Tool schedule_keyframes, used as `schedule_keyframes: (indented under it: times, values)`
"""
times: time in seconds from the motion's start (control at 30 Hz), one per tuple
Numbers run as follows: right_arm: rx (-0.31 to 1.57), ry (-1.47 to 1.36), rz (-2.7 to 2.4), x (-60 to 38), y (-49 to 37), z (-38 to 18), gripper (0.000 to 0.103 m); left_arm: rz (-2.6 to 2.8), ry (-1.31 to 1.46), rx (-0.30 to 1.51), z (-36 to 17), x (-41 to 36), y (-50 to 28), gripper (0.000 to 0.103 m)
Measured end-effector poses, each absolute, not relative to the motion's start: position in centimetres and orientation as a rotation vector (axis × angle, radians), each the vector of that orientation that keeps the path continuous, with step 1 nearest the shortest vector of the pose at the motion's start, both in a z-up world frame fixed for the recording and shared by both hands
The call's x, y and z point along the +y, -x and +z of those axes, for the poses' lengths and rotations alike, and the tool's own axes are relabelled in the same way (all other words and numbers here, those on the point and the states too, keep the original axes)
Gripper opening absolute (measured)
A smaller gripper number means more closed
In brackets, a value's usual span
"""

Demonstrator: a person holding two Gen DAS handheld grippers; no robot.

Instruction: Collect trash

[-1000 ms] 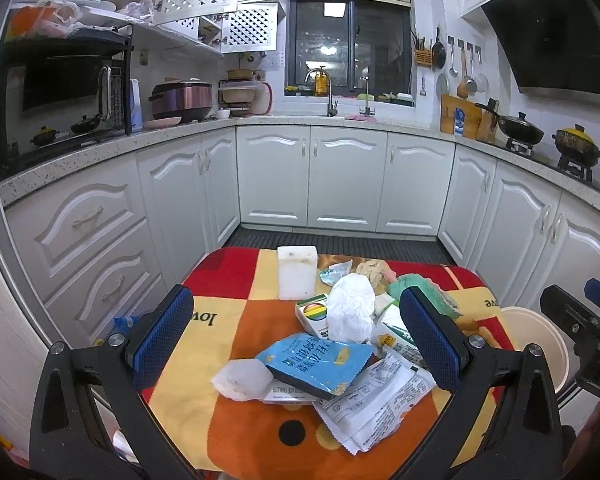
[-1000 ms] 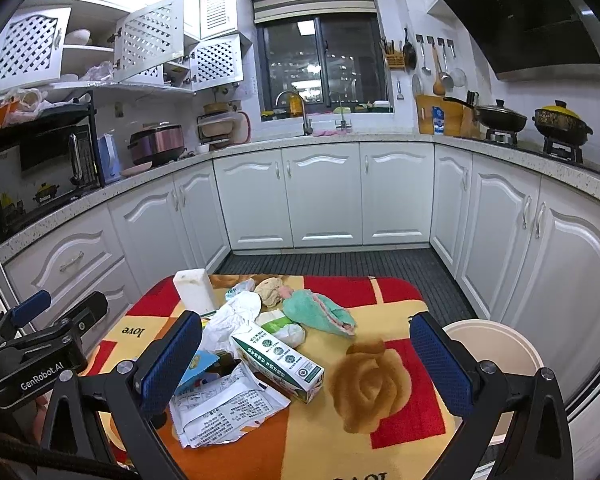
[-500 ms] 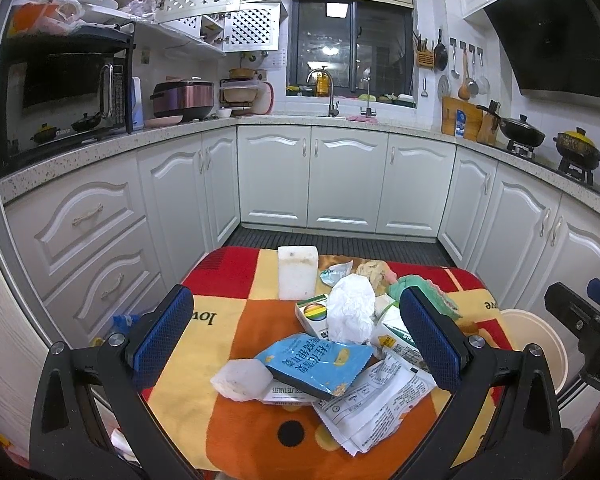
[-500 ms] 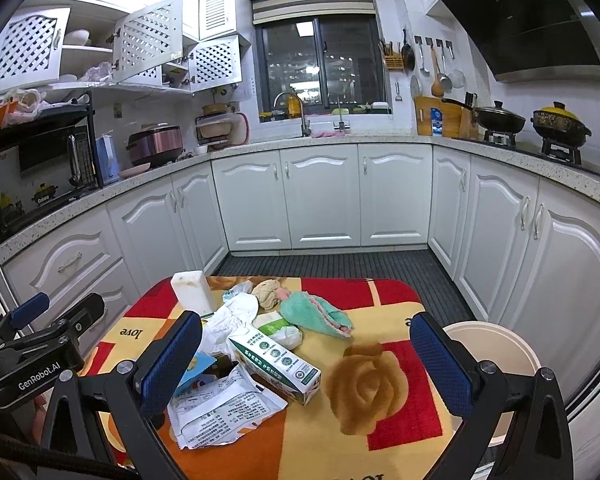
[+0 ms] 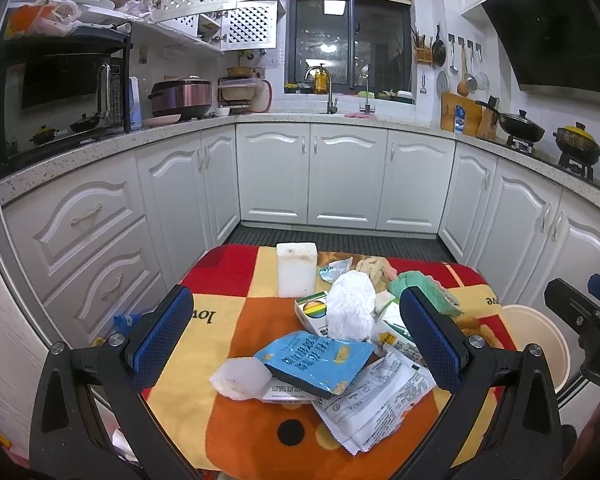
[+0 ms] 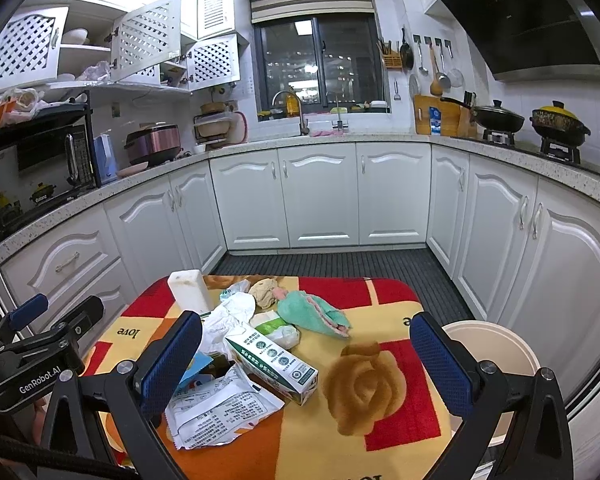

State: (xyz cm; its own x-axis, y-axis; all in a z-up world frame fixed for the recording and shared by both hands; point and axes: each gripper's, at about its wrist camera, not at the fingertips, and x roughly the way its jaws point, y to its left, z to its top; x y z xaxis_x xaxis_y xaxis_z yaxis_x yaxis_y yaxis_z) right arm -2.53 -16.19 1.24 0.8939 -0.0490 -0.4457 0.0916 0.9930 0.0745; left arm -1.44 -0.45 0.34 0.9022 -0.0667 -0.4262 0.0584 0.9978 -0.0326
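Left wrist view: my left gripper (image 5: 296, 334) fingers wide apart, empty, above trash pile on patterned cloth (image 5: 240, 308). Landmark: blue snack bag (image 5: 314, 360). Crumpled white paper (image 5: 350, 310) just behind bag; white lump (image 5: 240, 374) touching bag's left edge; printed wrapper (image 5: 376, 400) partly under bag's right. I judge all light, floppy film, slippery; pinch bag at free corner.

Right wrist view: my right gripper (image 6: 306, 364) fingers apart, empty. Green-white carton (image 6: 272, 358) right of bag, stiff, light; grip across narrow sides. Cream bin (image 6: 496, 344) far right, off cloth.
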Motion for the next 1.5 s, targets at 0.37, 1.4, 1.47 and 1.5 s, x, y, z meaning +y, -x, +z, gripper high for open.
schedule_keyframes:
  times: [0.37, 1.4, 1.47, 1.5]
  values:
    - [0.463, -0.099, -0.074, -16.3, 2.2, 1.0, 0.103, -0.051, 0.011, 0.446, 0.2, -0.8, 1.1, 0.103]
    - [0.507, -0.099, -0.066, -16.2, 2.1, 0.6, 0.103, -0.018, 0.009, 0.451, -0.7, -0.6, 0.8, 0.103]
    - [0.509, -0.100, -0.066, -16.2, 2.1, 0.5, 0.103, -0.020, 0.008, 0.452, -0.6, -0.6, 0.8, 0.103]
    - [0.511, -0.100, -0.065, -16.2, 2.1, 0.5, 0.103, -0.021, 0.008, 0.453, -0.7, -0.6, 0.8, 0.103]
